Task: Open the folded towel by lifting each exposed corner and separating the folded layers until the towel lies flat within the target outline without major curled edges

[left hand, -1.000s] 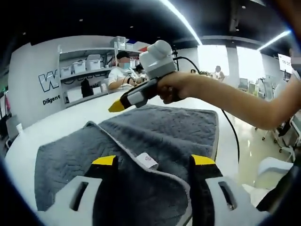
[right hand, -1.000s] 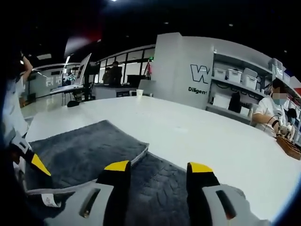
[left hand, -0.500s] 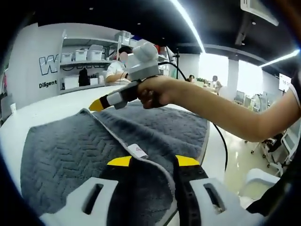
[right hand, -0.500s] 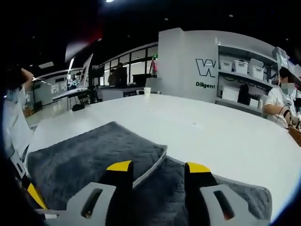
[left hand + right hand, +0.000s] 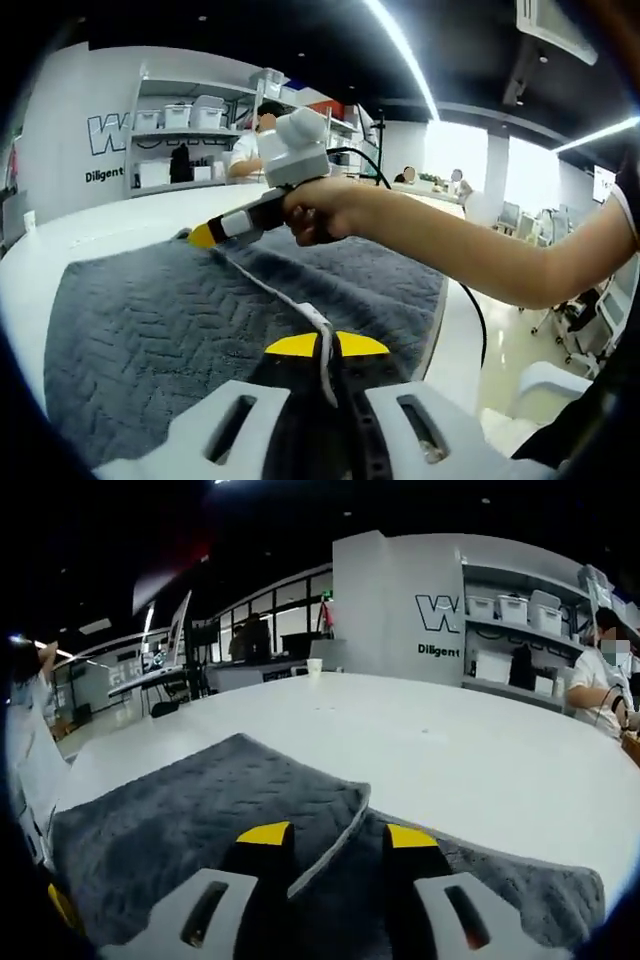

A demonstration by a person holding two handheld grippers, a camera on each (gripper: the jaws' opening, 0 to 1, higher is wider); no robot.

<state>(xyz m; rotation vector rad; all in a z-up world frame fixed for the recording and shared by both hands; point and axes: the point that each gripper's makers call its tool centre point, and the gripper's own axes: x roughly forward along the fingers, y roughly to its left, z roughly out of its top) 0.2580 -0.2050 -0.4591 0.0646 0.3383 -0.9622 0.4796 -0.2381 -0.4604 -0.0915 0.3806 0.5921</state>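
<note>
A grey quilted towel (image 5: 150,320) with a pale hem lies folded on the white table (image 5: 60,240). My left gripper (image 5: 326,347) is shut on the raised hem of the upper layer, which runs up between its yellow tips. Further along that hem, a person's hand holds my right gripper (image 5: 207,237) with its yellow tip at the fold's far corner. In the right gripper view, the towel (image 5: 200,800) shows its folded top layer ending in a lifted corner. My right gripper (image 5: 337,835) is open, and that hemmed corner sits between its jaws.
The table (image 5: 480,770) stretches wide and bare beyond the towel, with a small cup (image 5: 315,666) far off. Shelves with white bins (image 5: 180,115) stand behind, and a person (image 5: 600,675) sits at the far side. A black cable (image 5: 478,300) hangs off the table's right edge.
My left jaws have closed on the towel's hem, which now stands pinched between them. My right gripper has sunk toward the fold's corner, and its jaws have narrowed a little around it.
</note>
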